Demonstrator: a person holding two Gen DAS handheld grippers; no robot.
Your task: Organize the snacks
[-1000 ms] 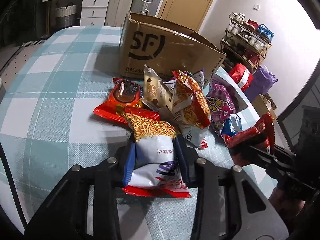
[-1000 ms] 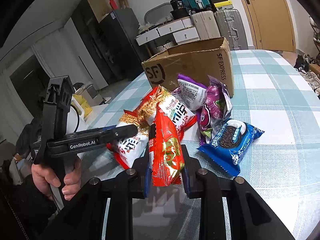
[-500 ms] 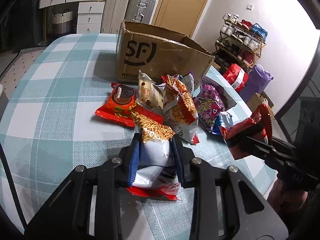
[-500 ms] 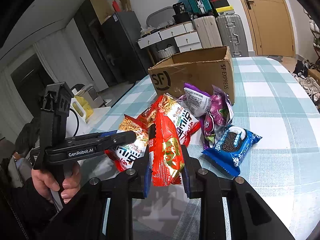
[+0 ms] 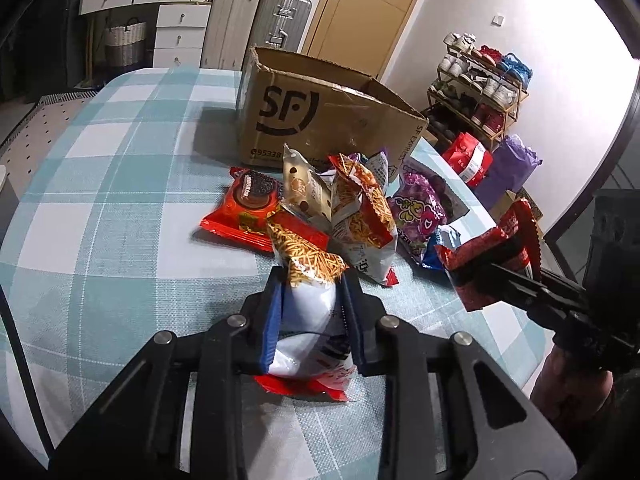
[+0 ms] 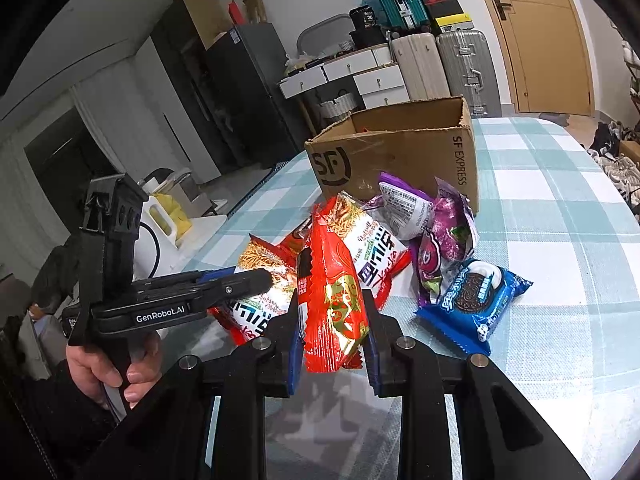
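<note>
Compared with a second ago: left gripper (image 5: 310, 308) squeezing tighter, jaws closing on the white noodle-snack bag (image 5: 308, 292), blue pads now pressing its sides and pinching it narrower; bag now lifting a little off the checked table (image 5: 100, 208), cardboard box (image 5: 320, 120) showing slightly farther off. Right gripper (image 6: 332, 320) staying clenched on the red foil packet (image 6: 332, 292), in the same place as before.

Reading "SF" in black on the box front and "SF EXPRESS" down its side; "95338" printing along the lower edge in the left wrist view. Showing "GenRobot.AI" in white on the left gripper's body in the right wrist view, a hand (image 6: 116, 364) wrapping its handle. Chinese characters on the snack bags, too small to make out.

Noodle-snack bag standing roughly upright between the pads, long axis running away from the camera toward the box, orange printed end uppermost. Red foil packet likewise standing on end, long axis vertical, crimped lower edge hanging below the pads.

Lying loose on the table near the box: a blue cookie pack (image 6: 476, 300), a purple bag (image 6: 448, 232), a red cookie pack (image 5: 244, 208), all touching or overlapping in one heap.
</note>
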